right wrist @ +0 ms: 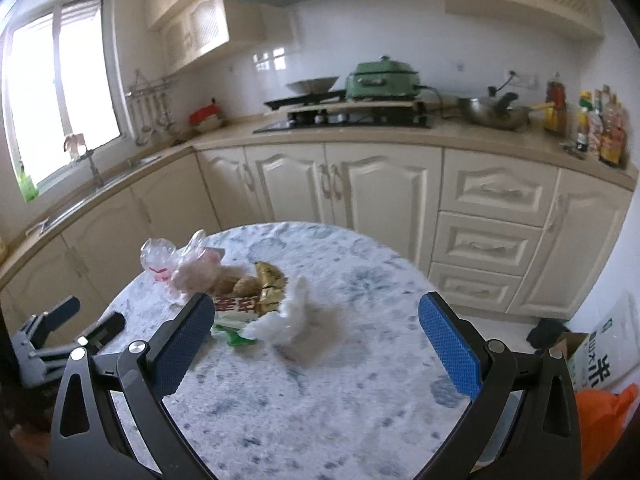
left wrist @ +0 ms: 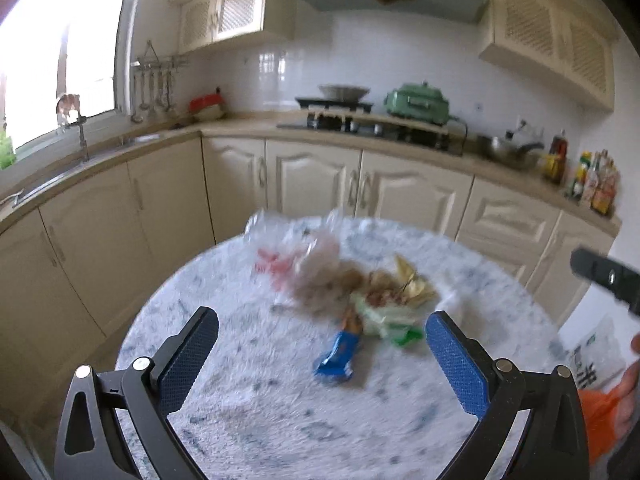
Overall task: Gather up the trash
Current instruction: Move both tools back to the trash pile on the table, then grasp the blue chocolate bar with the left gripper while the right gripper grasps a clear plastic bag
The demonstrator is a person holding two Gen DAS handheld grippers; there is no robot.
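A pile of trash lies on the round marble-pattern table. It holds a clear plastic bag, a blue wrapper, a green wrapper, gold foil wrappers and a crumpled white tissue. My left gripper is open above the table, just short of the blue wrapper. My right gripper is open and empty, near the tissue. The left gripper also shows in the right wrist view; the right one shows at the left view's edge.
Cream kitchen cabinets and a counter run behind the table, with a stove, a green cooker, a wok and bottles. An orange bag and a cardboard box stand on the floor at right.
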